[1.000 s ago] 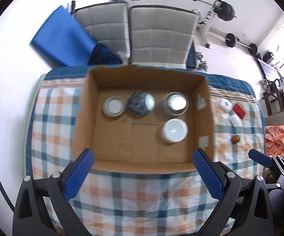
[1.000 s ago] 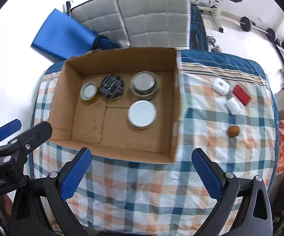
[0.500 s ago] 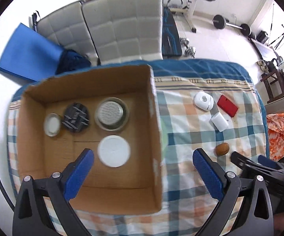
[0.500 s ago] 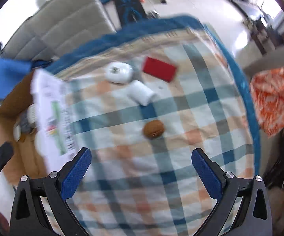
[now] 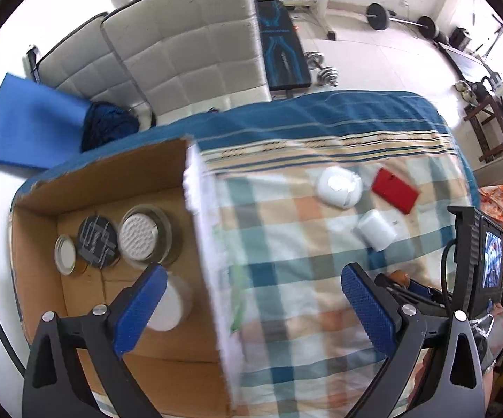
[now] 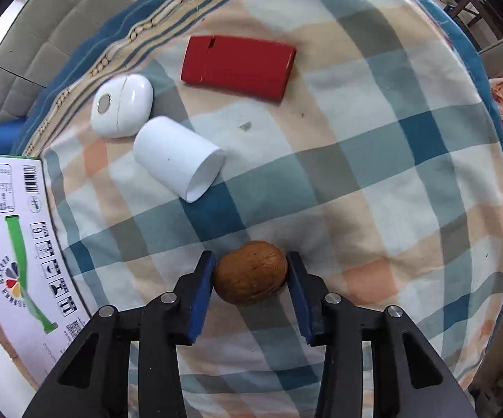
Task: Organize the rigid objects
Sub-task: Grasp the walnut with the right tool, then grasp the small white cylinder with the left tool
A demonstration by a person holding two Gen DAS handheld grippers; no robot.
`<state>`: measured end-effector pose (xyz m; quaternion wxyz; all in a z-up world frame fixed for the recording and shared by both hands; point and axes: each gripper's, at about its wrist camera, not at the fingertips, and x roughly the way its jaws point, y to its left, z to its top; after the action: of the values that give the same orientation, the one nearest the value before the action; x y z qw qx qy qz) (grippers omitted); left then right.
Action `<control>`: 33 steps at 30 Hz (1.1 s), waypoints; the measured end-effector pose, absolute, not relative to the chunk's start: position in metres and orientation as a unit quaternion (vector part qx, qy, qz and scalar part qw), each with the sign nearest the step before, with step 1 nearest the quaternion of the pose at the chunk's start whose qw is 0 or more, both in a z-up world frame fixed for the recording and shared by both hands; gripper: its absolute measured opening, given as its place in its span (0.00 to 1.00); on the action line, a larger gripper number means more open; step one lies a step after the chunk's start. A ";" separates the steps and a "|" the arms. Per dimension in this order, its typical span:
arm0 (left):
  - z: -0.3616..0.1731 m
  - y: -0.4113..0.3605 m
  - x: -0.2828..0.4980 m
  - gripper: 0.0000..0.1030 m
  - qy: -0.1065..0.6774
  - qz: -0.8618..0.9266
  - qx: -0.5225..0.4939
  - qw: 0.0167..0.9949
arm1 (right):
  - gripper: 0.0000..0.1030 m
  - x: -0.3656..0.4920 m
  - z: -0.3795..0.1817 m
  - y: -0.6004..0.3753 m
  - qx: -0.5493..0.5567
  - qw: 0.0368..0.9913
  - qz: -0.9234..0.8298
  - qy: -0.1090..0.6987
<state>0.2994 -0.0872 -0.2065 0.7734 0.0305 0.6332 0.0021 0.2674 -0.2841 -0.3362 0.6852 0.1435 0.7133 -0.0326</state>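
Note:
A brown walnut-like ball [image 6: 250,272] lies on the checked cloth between the blue pads of my right gripper [image 6: 250,271], which is closed around it, the pads at its sides. Beyond it lie a white cylinder [image 6: 179,157], a white oval case [image 6: 122,105] and a red flat case [image 6: 238,66]. My left gripper [image 5: 251,304] is open and empty, hovering over the right wall of the cardboard box [image 5: 209,261]. The box holds several round jars and lids [image 5: 145,235]. The same white and red items show in the left wrist view [image 5: 338,188].
The box's printed outer wall [image 6: 11,244] stands left of the right gripper. The right gripper's body and screen [image 5: 474,261] sit at the right in the left wrist view. Grey padded chairs [image 5: 182,52] and gym weights [image 5: 378,17] stand beyond the table.
The right gripper dropped down to the brown ball and its jaws closed from wide open onto it. The left gripper drifted right, over the box's right wall.

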 end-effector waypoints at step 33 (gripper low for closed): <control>-0.326 -0.219 0.353 0.45 0.703 -0.154 0.104 0.686 | 0.42 0.297 -0.343 -0.387 0.114 0.672 -0.046 0.731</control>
<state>0.3526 -0.2187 -0.3259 0.6865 0.1036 0.7031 -0.1539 0.2971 -0.3874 -0.3428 0.6717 0.1136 0.7307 -0.0457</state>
